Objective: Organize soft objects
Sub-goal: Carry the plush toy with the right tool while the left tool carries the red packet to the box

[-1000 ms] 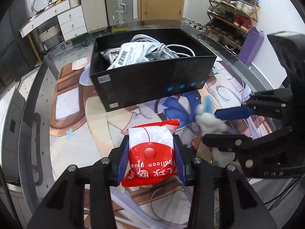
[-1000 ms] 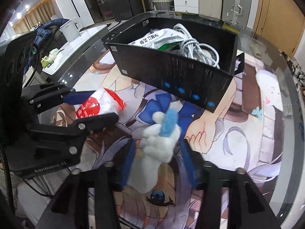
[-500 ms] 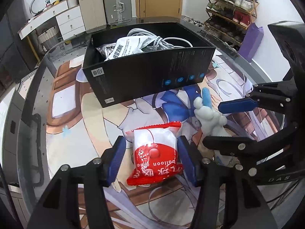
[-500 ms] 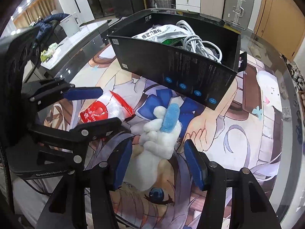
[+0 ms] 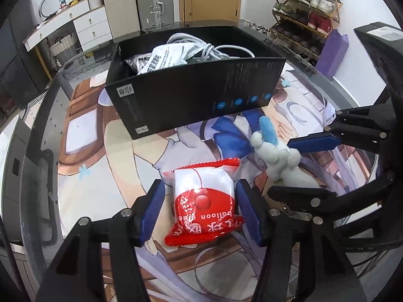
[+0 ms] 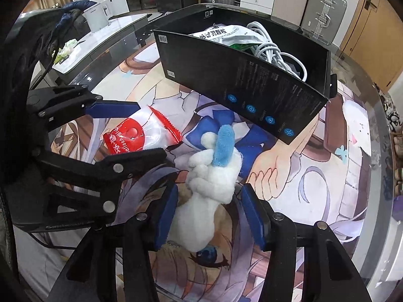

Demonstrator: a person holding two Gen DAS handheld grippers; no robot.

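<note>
Two soft things lie on the counter (image 5: 83,196), on its printed cartoon mat, just in front of a black box (image 5: 191,100).

The left hand-held gripper (image 5: 200,201) points down over a red and white packet (image 5: 204,198). Its jaws have just been opening, and the packet now lies between the blue pads with a gap showing on each side. The packet rests on the mat, its red crimped edge toward the box.

Just beside it, to the right in the left wrist view, a white plush toy (image 6: 214,183) with a light blue ear lies on the mat. The right hand-held gripper (image 6: 209,211) straddles it; its jaws have just been closing a little, yet the pads stand clear of the toy's body on both sides, so it is open around the toy and not gripping it. The toy's blue ear points toward the box.

The box sits behind both items, open at the top, already holding a coil of white cable (image 6: 274,47) and a white printed pouch (image 5: 163,59). The packet and the toy are near each other but apart.
</note>
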